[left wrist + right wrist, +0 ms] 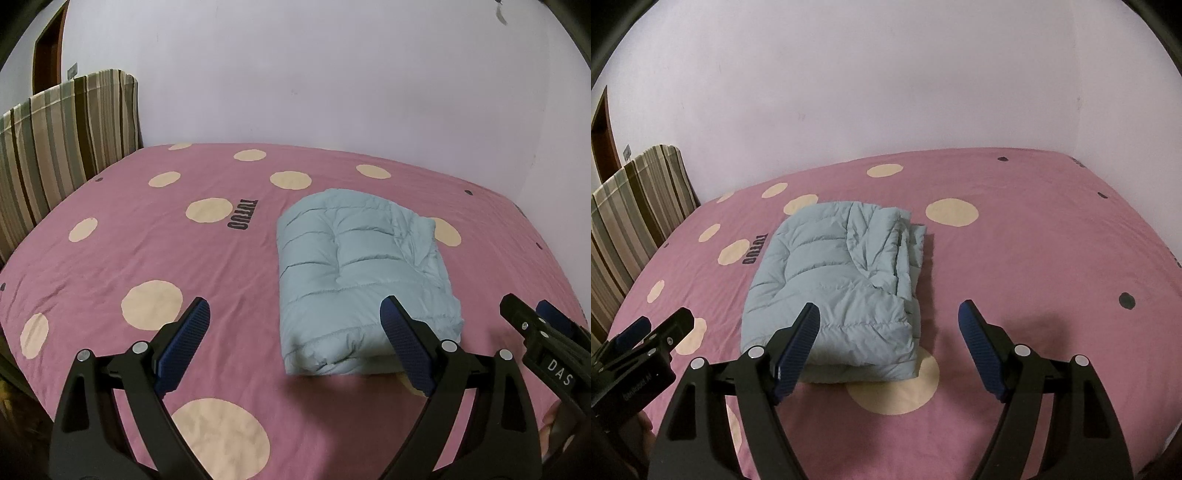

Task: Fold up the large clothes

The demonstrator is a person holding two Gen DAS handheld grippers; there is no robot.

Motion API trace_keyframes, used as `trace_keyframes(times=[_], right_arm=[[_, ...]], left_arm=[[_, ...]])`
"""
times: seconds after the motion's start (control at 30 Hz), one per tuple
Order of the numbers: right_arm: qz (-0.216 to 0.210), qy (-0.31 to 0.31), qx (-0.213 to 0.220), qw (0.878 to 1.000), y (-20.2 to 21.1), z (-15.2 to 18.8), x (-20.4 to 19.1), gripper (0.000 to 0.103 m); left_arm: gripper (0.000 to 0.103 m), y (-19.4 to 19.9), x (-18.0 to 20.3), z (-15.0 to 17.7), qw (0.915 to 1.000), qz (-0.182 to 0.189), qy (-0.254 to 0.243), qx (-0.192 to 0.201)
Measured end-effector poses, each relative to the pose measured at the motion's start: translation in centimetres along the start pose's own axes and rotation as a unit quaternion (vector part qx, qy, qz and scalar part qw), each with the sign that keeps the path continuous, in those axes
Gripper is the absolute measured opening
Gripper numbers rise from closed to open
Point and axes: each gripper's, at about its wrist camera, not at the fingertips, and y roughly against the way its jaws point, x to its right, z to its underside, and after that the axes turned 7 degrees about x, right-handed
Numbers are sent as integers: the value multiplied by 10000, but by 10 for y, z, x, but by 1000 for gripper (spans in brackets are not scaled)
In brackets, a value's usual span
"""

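Note:
A pale blue quilted jacket (pixel 354 273) lies folded into a thick rectangle on the pink bed (pixel 129 258). My left gripper (pixel 295 310) is open, held above the bed's near edge, with nothing between its blue pads; the jacket's near left corner shows in the gap. In the right wrist view the same folded jacket (pixel 834 280) sits ahead and to the left. My right gripper (pixel 888 312) is open and empty, its left pad over the jacket's near edge. Each gripper appears at the side of the other's view: the right gripper (pixel 535 317) and the left gripper (pixel 661 325).
The pink sheet (pixel 1034 258) has cream dots and dark lettering (pixel 242 216). A striped cover (pixel 55 140) hangs over the headboard at the left. A pale wall (pixel 886 92) stands behind the bed. A brown door (pixel 48 48) shows at the far left.

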Motion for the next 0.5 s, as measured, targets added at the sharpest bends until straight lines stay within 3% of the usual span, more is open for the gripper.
trace_keyframes(times=[0.5], right_arm=[[11, 20, 34, 10000, 2, 1, -1, 76]], left_arm=[[93, 6, -2, -1, 10000, 22, 4, 61]])
